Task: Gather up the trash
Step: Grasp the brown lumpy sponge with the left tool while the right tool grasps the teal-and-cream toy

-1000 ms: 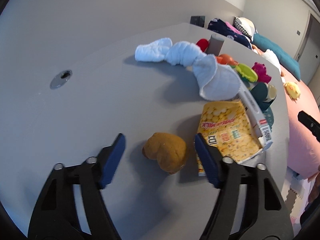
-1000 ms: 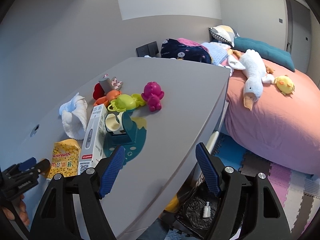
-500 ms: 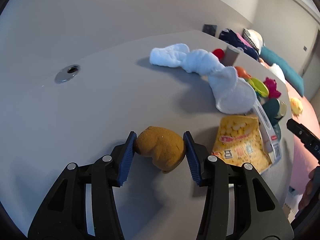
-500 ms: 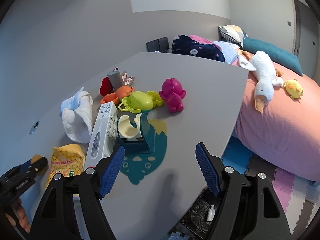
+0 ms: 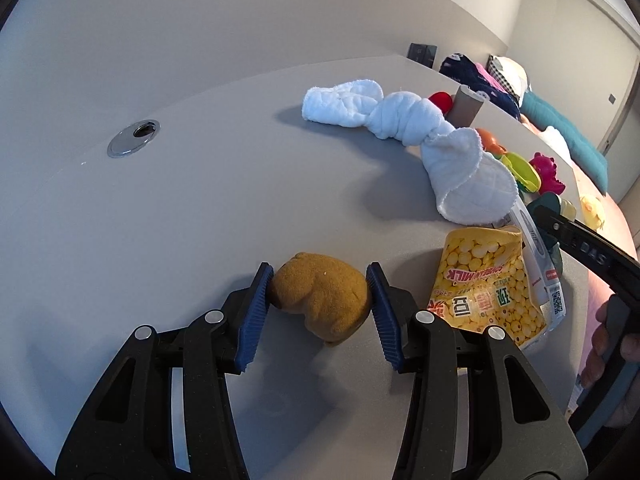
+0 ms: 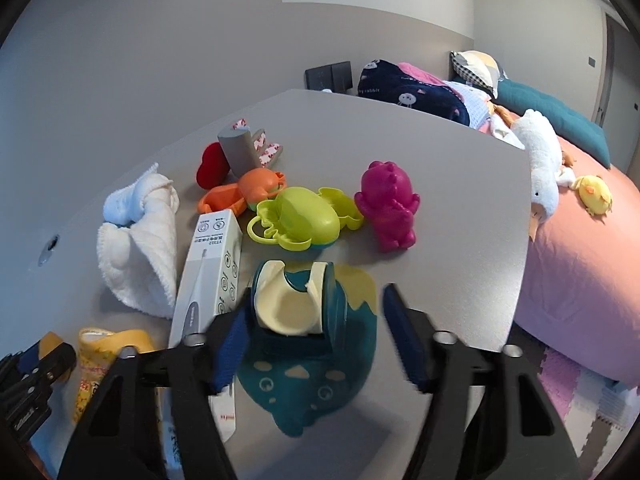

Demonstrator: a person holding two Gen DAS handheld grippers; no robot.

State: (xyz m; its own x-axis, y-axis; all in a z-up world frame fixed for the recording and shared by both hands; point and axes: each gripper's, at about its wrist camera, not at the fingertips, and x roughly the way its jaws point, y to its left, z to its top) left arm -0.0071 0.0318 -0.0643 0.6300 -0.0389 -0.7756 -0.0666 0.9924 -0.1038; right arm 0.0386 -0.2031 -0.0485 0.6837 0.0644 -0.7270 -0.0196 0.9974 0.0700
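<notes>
My left gripper (image 5: 320,312) is shut on a brown crumpled paper wad (image 5: 322,300) that rests on the grey table (image 5: 200,208). A yellow snack packet (image 5: 486,284) lies just right of it, with a white thermometer box (image 5: 538,264) beside that. My right gripper (image 6: 316,344) is open and empty, low over the table, its fingers either side of a teal and cream bib holder (image 6: 296,312). The snack packet (image 6: 96,364) and white box (image 6: 208,276) lie to its left. The left gripper shows at the lower left edge (image 6: 36,376).
A white knotted towel (image 5: 420,140) lies beyond the wad. Toys crowd the table's right part: a green dish (image 6: 300,216), a magenta figure (image 6: 388,204), an orange toy (image 6: 248,190), a grey cylinder (image 6: 236,150). A cable hole (image 5: 134,142) sits far left. A pink bed (image 6: 580,260) stands past the table edge.
My left gripper moved forward and closed on the brown wad. My right gripper moved left and in over the table, towards the teal bib holder.
</notes>
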